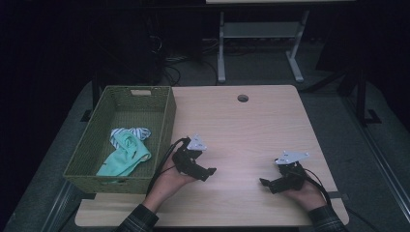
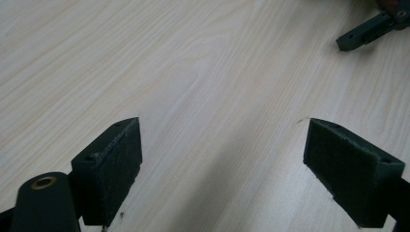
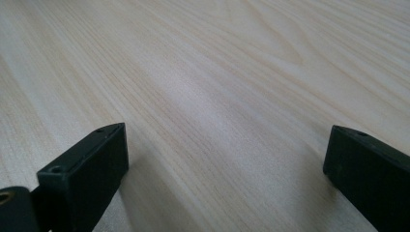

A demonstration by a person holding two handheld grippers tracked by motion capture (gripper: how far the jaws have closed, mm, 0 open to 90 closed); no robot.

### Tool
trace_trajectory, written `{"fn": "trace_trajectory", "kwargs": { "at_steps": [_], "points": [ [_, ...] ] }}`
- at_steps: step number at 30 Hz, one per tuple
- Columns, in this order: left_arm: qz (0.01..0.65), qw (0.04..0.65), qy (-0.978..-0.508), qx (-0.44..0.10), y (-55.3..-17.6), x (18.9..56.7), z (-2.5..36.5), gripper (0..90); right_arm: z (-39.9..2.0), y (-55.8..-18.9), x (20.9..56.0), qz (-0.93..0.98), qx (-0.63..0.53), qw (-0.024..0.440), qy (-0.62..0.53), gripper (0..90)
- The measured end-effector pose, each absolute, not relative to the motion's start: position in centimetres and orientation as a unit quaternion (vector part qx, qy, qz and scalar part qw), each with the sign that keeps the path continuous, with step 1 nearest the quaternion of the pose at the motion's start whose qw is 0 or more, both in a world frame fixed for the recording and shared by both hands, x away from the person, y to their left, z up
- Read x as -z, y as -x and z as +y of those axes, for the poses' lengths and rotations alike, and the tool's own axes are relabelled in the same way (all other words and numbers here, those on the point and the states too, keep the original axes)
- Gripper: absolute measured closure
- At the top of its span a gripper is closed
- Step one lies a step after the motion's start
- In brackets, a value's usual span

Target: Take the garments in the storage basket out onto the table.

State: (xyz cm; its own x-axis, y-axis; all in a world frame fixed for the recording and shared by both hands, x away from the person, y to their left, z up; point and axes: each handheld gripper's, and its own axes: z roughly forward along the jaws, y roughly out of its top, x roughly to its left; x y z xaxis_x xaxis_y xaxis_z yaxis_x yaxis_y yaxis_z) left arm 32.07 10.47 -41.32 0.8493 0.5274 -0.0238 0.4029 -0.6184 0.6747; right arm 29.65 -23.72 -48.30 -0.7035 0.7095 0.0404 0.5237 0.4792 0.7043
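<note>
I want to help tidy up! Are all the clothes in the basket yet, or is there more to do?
It looks done: the mint green cloth and the striped cloth lie in the green basket. Nothing is in hand; the left hand-held gripper and right hand-held gripper are open over the table. No clothes remain on it.

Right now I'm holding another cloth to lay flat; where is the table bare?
Bare wood runs from the basket to the table's right edge, past the cable hole. Crowded: near edge, where left gripper and right gripper rest.
</note>
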Motion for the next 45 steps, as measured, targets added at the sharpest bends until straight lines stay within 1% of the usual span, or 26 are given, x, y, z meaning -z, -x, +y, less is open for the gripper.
{"fn": "trace_trajectory", "kwargs": {
  "at_steps": [7,11,18,28,45],
  "points": [
    [0.256,0.346,-0.898,-0.089,-32.0,41.3,10.4,13.2,-23.7,-29.6,48.3,0.85,-0.358,0.129,-0.364,2.0],
    [0.261,0.356,-0.894,-0.085,-32.1,41.0,10.6,13.2,-23.7,-29.7,48.3,0.851,-0.359,0.13,-0.36,2.0],
    [0.25,0.362,-0.895,-0.079,-32.1,40.3,10.7,13.2,-23.7,-29.7,48.3,0.851,-0.359,0.131,-0.361,1.9],
    [0.242,0.369,-0.892,-0.096,-32.7,38.5,10.9,13.2,-23.8,-29.6,48.3,0.849,-0.358,0.134,-0.365,2.0],
    [0.242,0.388,-0.884,-0.092,-33.4,37.4,11.9,13.6,-23.8,-29.6,48.3,0.848,-0.358,0.133,-0.367,2.0]
  ]
}}
